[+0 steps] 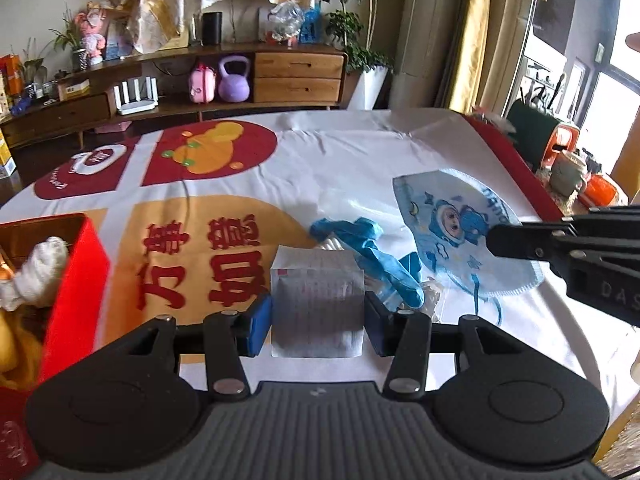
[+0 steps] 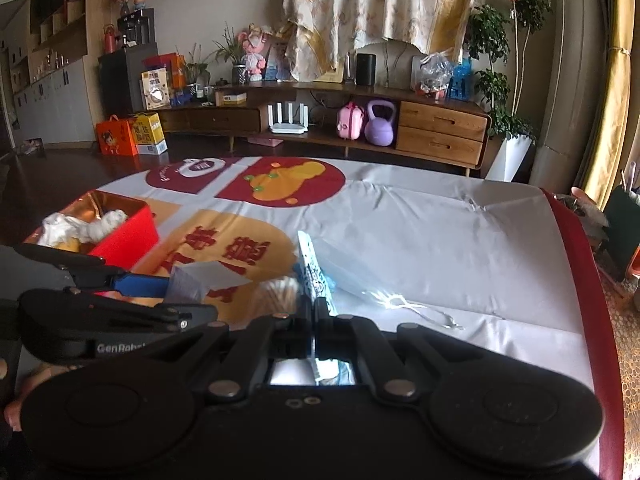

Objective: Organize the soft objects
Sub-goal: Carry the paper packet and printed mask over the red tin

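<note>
My left gripper [image 1: 318, 312] is shut on a white square packet [image 1: 317, 300], held between its blue pads just above the cloth-covered table. The packet also shows in the right wrist view [image 2: 208, 276]. My right gripper [image 2: 314, 312] is shut on the edge of a blue cartoon-print child's mask [image 1: 460, 232], seen edge-on in the right wrist view [image 2: 312, 268]. A blue glove [image 1: 372, 248] lies crumpled between the packet and the mask. A red box [image 1: 68, 280] at the left holds white and yellow soft items [image 1: 36, 272]; it also shows in the right wrist view [image 2: 128, 236].
The table wears a white cloth with red and orange prints [image 1: 208, 152]. A clear plastic wrapper [image 2: 400, 300] lies on it to the right. A mug [image 1: 566, 172] stands beyond the right edge. A wooden sideboard [image 2: 360, 128] lines the far wall.
</note>
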